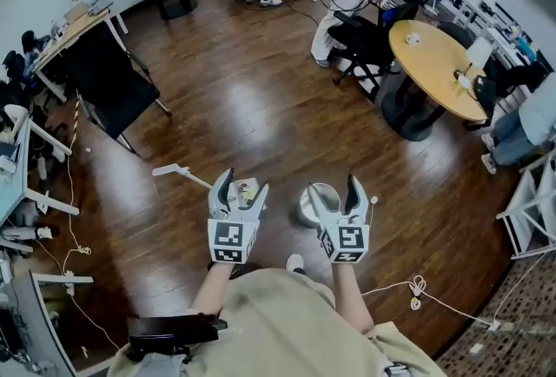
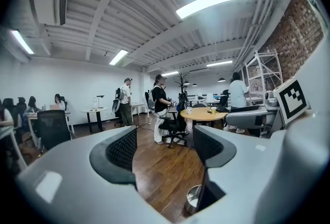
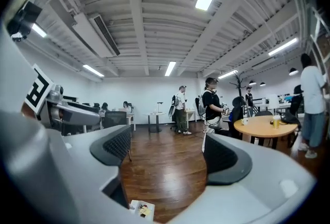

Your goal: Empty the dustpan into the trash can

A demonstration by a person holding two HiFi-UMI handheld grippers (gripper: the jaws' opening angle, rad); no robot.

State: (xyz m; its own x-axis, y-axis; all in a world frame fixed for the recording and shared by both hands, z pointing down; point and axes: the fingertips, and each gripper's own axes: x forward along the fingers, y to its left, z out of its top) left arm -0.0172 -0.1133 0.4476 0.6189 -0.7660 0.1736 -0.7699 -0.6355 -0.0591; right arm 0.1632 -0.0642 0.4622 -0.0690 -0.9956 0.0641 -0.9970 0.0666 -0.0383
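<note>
Dark wooden floor with a bin and a dustpan on it.
A glossy brown plank floor (image 1: 252,106) was shown from above. A round metal trash can (image 1: 314,204) was stood on it, and a white long-handled dustpan (image 1: 178,170) was laid just to its left, with litter seen in the pan. White cables (image 1: 417,288) were trailed at lower right. A round yellow table (image 1: 434,62) was stood well apart.

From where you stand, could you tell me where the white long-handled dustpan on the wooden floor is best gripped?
Probably the slim handle of the white dustpan, jutting left of its littered pan. The open, empty left gripper hangs nearest: come from above, jaws across the bar, keeping the pan level towards the round metal trash can.
</note>
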